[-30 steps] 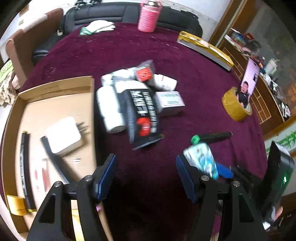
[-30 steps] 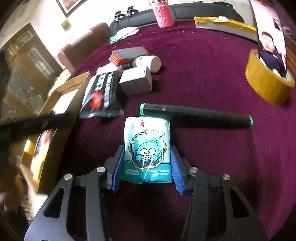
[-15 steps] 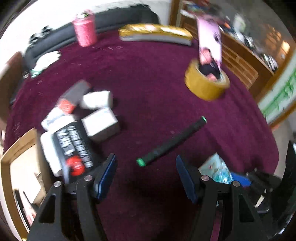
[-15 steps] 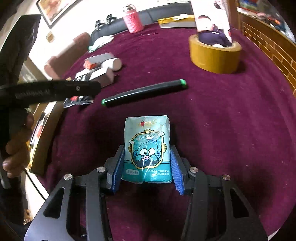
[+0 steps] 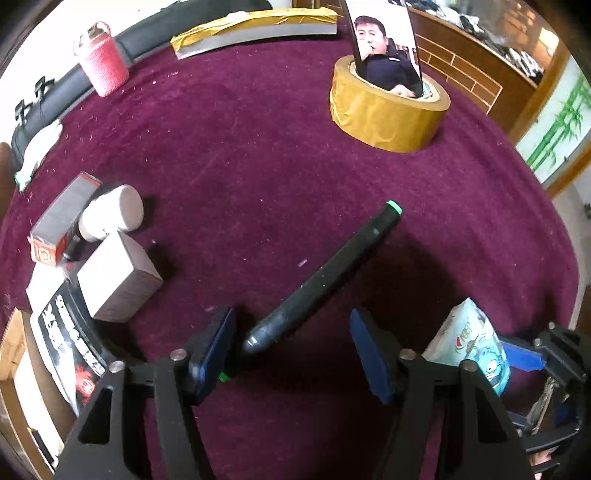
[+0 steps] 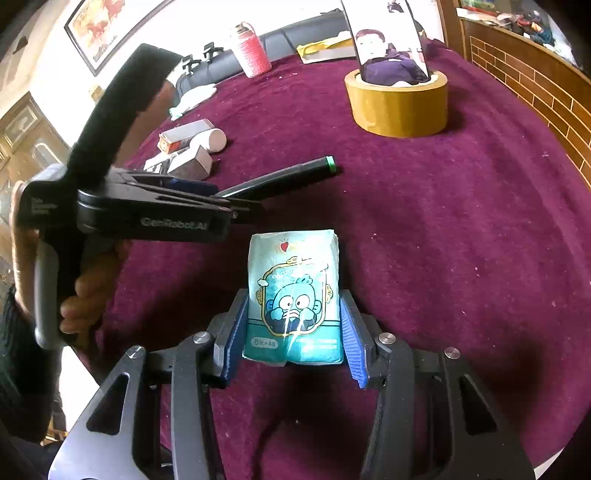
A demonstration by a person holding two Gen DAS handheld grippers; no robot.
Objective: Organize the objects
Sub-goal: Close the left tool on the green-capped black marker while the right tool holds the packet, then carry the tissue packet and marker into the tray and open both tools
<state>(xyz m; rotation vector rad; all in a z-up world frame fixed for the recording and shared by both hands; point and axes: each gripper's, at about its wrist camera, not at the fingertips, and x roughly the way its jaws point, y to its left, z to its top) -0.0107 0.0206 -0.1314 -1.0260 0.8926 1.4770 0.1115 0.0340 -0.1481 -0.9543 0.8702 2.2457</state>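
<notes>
A black marker (image 5: 325, 280) with green ends lies slantwise on the dark red tablecloth (image 5: 258, 147), and its near end reaches in between the fingers of the left gripper (image 5: 291, 350), close to the left pad while the right pad stands well apart from it; the fingers are spread wide and grip nothing. From the right wrist view the same marker (image 6: 280, 179) sticks out past the tip of the left gripper (image 6: 221, 201), which a hand (image 6: 85, 295) holds by its handle. To the right of the marker, the right gripper (image 6: 293, 325) is clamped on a small teal tissue pack (image 6: 295, 295) with a cartoon face, both blue pads pressed against its sides; the pack's far end points toward the marker, with a strip of cloth between them. The left wrist view shows this pack (image 5: 472, 343) at the lower right, just beside the left gripper. Left of the marker sits a cluster of a grey box (image 5: 114, 280), a white bottle (image 5: 114, 212) on its side, a long grey and red carton (image 5: 62, 225) and a black packet (image 5: 70, 339) with white lettering. Farther off, a yellow tape roll (image 5: 384, 110) holds a phone (image 5: 384, 44) upright in its core. At the far edge of the table stand a pink bottle (image 5: 103, 62) and a long gold box (image 5: 255, 26).
</notes>
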